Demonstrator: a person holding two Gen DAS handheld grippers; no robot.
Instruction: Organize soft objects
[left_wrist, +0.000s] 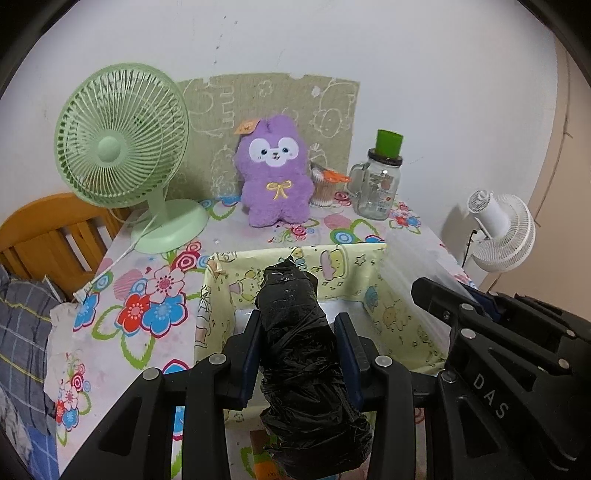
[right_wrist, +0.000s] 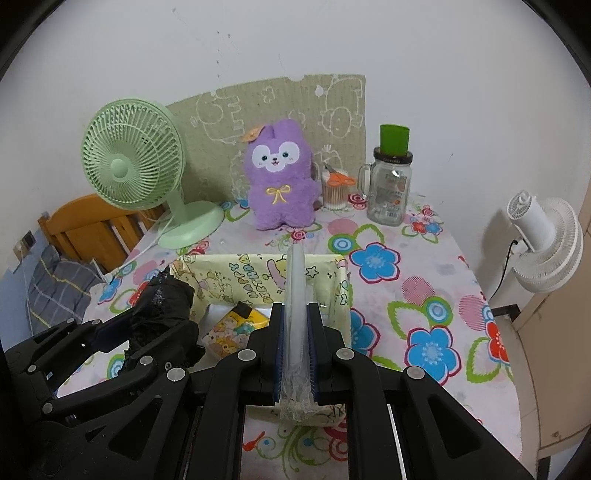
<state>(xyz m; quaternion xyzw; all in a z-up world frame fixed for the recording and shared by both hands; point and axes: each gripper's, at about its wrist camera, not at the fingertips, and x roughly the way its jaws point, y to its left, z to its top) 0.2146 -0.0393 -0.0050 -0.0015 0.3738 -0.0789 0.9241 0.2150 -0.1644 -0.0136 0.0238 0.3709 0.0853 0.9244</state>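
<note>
While both loads hang over the yellow box (right_wrist: 334, 291), your left gripper (left_wrist: 301, 343) fingers clamp the black bag roll (left_wrist: 295, 332), your right gripper (right_wrist: 294, 332) pinches the clear sleeve (right_wrist: 295, 295). One tissue pack (right_wrist: 232, 328) lies inside; the purple plush (right_wrist: 282, 177) waits far back.

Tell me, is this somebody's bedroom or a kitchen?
Most likely a bedroom or small living room, not a kitchen. A purple plush toy sits on a flowery tablecloth beside a green desk fan, and a wooden headboard with plaid bedding shows at the left.
</note>
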